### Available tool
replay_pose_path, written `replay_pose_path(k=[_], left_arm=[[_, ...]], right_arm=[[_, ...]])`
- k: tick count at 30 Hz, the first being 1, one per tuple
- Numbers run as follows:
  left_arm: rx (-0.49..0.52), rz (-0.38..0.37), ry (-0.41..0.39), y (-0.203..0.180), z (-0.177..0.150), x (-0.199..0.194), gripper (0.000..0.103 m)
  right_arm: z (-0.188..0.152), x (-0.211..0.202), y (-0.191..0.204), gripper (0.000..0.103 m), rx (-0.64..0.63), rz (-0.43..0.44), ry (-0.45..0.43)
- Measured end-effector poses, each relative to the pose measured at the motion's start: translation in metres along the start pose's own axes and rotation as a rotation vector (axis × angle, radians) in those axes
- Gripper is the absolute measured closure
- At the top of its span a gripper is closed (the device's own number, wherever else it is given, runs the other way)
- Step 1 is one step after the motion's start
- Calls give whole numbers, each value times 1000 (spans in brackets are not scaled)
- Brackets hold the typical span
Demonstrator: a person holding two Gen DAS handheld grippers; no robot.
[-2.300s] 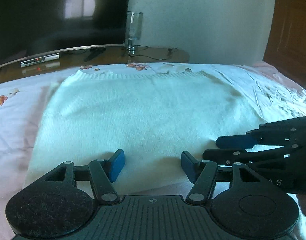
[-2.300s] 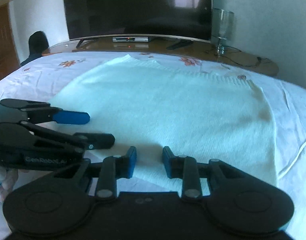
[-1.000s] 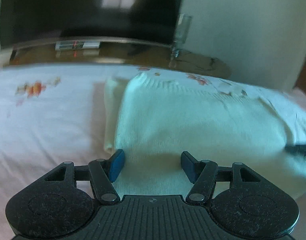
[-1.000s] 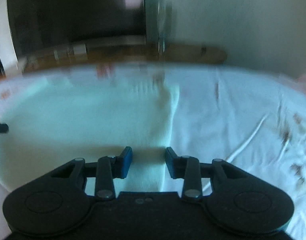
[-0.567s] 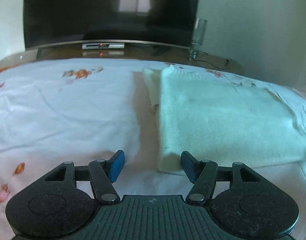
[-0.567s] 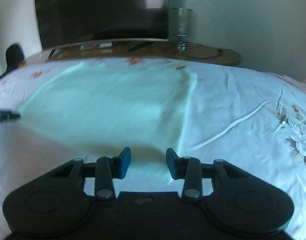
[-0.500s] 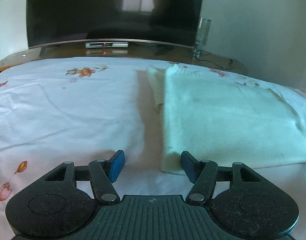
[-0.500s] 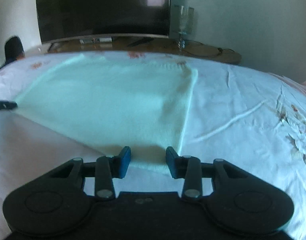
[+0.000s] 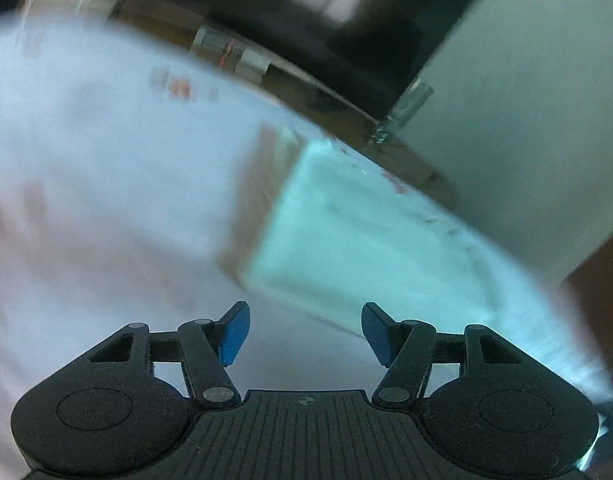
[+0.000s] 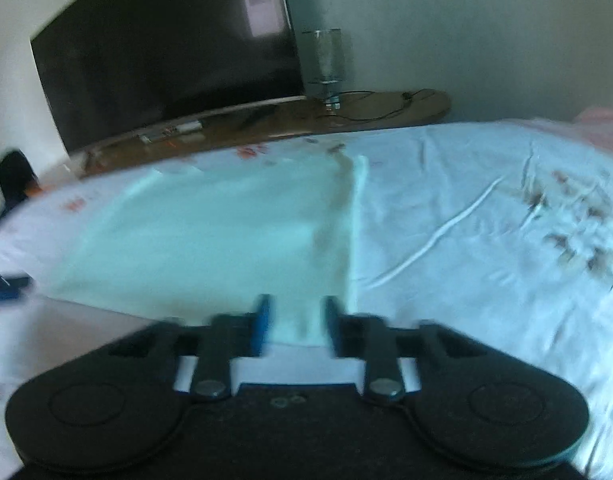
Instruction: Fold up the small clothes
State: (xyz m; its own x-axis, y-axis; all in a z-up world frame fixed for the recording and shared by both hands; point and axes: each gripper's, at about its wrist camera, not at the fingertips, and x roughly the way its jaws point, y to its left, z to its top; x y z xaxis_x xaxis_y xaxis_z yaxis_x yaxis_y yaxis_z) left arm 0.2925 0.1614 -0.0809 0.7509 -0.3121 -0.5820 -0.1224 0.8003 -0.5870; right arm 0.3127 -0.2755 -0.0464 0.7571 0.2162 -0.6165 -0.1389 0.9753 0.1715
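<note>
A pale knit sweater lies folded flat on the white floral bedsheet; it also shows in the right wrist view. My left gripper is open and empty, tilted, just short of the sweater's near left corner. My right gripper is open, its blue pads either side of the sweater's near right corner; the view is blurred. The tip of the left gripper shows at the far left of the right wrist view.
A dark TV stands on a wooden cabinet beyond the bed, with a glass vase and cables beside it. Wrinkled sheet lies right of the sweater. A wooden door is at the right.
The left gripper has rolled and swung, so its view is tilted and blurred. The right gripper has edged forward over the sweater's near right corner. Both stay open.
</note>
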Motion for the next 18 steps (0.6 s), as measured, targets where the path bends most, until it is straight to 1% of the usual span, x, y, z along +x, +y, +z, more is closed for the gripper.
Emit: replay_pose_path(k=[2, 3, 4, 5, 6, 7, 10, 13, 15, 18], left_arm=[[-169, -31, 27, 11, -20, 6, 41], [-222, -55, 18, 16, -29, 11, 41], [-264, -56, -23, 20, -34, 14, 47], [-320, -62, -50, 26, -35, 17, 50], [-384, -82, -75, 31, -36, 22, 50], [-412, -88, -92, 33, -34, 26, 51], [-427, -82, -122, 28, -26, 41, 51], [-469, -100, -146, 30, -18, 55, 51], [-476, -102, -151, 26, -11, 64, 51], [-467, -98, -164, 20, -4, 78, 55]], right_arm=[[1, -12, 5, 90, 23, 30, -18], [1, -15, 7, 90, 43, 53, -16], [0, -17, 9, 90, 63, 74, -12], [0, -17, 10, 90, 79, 87, -9], [0, -15, 12, 87, 84, 95, 0], [1, -12, 15, 87, 83, 94, 13], [0, -8, 22, 84, 93, 106, 28], [2, -1, 23, 84, 105, 121, 44], [5, 7, 22, 84, 120, 130, 55], [11, 18, 21, 84, 141, 148, 61]])
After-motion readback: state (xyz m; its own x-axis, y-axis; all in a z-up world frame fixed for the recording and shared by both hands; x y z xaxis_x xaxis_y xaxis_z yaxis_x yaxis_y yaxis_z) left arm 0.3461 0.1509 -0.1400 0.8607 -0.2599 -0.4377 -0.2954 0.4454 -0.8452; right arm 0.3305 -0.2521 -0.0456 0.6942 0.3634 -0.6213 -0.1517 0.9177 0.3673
